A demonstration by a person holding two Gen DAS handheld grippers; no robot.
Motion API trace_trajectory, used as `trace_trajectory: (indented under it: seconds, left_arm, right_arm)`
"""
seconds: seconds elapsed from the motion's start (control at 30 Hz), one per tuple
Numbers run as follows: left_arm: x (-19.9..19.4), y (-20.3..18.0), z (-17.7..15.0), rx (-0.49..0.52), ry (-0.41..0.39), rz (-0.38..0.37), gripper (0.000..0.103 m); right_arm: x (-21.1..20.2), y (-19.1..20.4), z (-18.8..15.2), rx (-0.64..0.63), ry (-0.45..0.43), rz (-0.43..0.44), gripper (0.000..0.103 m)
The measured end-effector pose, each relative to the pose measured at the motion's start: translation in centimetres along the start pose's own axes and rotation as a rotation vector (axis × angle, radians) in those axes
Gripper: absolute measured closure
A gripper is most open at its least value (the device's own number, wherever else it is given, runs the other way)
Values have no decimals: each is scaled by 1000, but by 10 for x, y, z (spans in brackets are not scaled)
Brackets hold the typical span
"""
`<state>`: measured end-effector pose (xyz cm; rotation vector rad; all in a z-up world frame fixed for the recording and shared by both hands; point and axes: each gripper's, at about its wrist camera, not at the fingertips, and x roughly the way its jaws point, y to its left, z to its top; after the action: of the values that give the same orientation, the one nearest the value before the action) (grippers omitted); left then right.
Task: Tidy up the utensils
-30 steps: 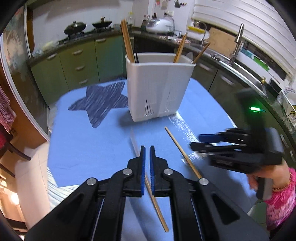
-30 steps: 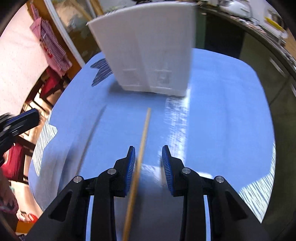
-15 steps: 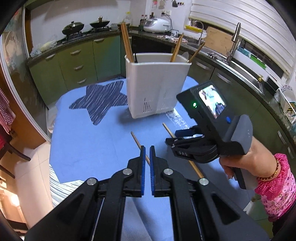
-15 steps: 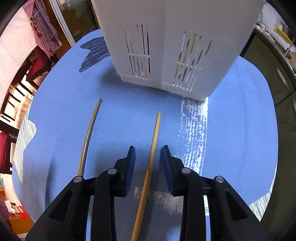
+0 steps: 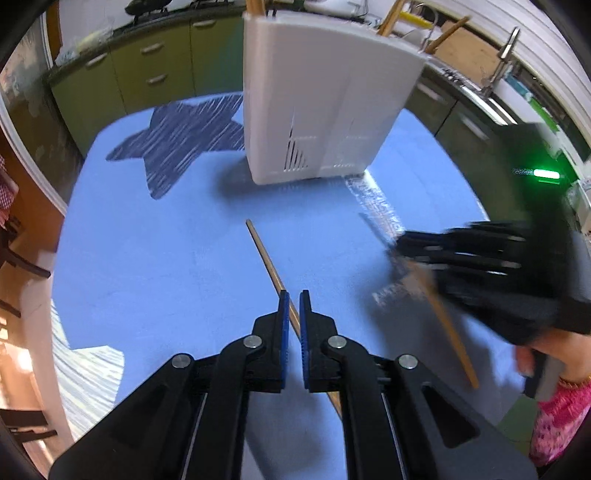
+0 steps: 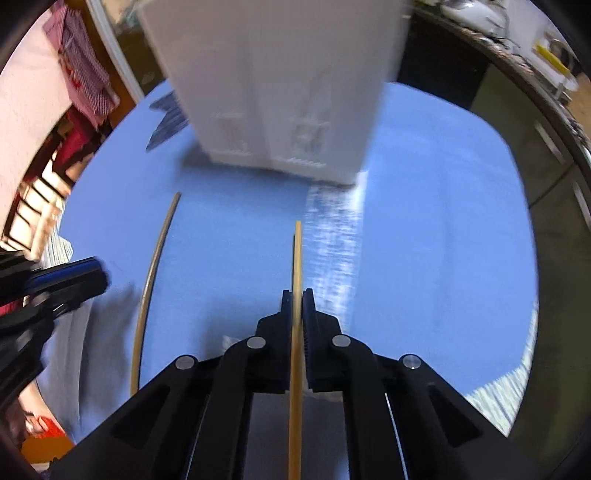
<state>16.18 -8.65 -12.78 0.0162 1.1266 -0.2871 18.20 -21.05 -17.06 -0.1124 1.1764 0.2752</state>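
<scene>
My right gripper [image 6: 296, 295] is clamped on a thin wooden chopstick [image 6: 297, 254], its back half hidden under the black fingers, while my left gripper [image 5: 291, 299] shows its ridged blue pads drawn almost together, and I cannot tell if they pinch the second chopstick [image 5: 264, 254] passing beneath them on the blue cloth [image 5: 166, 258]. Ahead stands the white slotted plastic holder [image 5: 317, 110], top cut off and motion-blurred, with more chopsticks [image 5: 391, 16] poking out.
</scene>
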Motion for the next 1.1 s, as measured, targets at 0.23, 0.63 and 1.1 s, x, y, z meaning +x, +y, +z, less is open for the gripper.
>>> trace_trajectory:
  seconds: [0.23,0.63,1.1]
  left_arm:
    - [29,4,14,-48,30,75,82]
    - [50,-7,21,-31,78,142,80]
    - [15,-16,15,42,21,89,98]
  right_arm:
    - [-38,-39,-17,60,-78,0,97]
    - [-39,-58,-28,105,-90,19,97]
    - [-61,-62,-32,121,-141,23,97]
